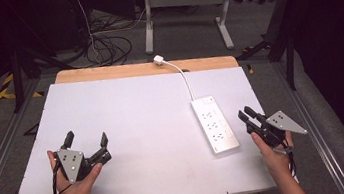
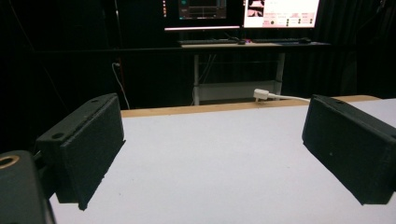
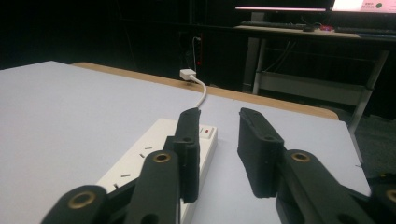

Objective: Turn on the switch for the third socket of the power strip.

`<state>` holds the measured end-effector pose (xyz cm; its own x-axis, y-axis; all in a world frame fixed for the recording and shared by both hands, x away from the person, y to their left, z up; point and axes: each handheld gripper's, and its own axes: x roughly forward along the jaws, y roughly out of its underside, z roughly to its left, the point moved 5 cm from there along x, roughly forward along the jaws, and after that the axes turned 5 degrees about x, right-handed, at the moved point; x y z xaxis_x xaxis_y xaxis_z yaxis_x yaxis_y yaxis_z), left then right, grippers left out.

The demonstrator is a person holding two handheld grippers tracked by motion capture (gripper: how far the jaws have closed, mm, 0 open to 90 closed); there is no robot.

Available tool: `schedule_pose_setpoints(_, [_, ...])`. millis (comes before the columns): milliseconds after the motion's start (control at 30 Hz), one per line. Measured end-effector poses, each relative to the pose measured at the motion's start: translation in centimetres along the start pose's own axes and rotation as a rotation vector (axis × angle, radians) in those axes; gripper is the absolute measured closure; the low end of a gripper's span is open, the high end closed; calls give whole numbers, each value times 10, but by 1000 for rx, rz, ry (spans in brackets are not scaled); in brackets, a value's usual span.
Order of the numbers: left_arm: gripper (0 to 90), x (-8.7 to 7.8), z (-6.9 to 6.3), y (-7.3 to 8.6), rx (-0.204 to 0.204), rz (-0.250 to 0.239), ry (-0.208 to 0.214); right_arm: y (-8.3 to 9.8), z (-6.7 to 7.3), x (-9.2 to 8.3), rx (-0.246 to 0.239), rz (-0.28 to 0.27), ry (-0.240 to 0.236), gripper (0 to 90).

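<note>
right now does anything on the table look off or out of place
Nothing is spilled or damaged. One small oddity: the white power strip lies flat near the table's right side, but its plug sits loose on the wooden far edge, plugged into nothing. Both hand-held grippers, left and right, hold nothing.

A white table (image 1: 129, 133) with a wooden far edge. Behind it, black cables (image 1: 108, 47) on the floor and 2 lit monitors (image 2: 243, 11) on a desk (image 2: 252, 45).
</note>
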<state>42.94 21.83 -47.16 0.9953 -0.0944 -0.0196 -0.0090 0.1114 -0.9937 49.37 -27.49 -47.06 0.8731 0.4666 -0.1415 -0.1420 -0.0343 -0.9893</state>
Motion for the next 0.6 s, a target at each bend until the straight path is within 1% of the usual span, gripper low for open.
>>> schedule_pose_setpoints(100, [62, 0, 0, 0, -1, 0, 1, 0, 1, 0, -6, -1, -7, 753])
schedule_pose_setpoints(167, [63, 0, -1, 0, -3, 0, 3, -1, 0, -1, -12, -3, -1, 785])
schedule_pose_setpoints(267, [64, 0, -1, 0, -3, 0, 3, -1, 1, -2, -19, -1, -6, 826])
schedule_pose_setpoints(367, [65, 0, -1, 0, -3, 2, 5, -1, 1, -2, -21, 7, -5, 844])
schedule_pose_setpoints(433, [66, 0, -1, 0, -3, 3, 6, -1, 1, -2, -29, 9, -8, 876])
schedule_pose_setpoints(500, [67, 0, -1, 1, 0, 3, 7, -1, 1, -3, -41, 20, 3, 899])
schedule_pose_setpoints(600, [68, 0, -1, 1, 0, 5, 7, -1, 1, -4, -42, 30, 2, 900])
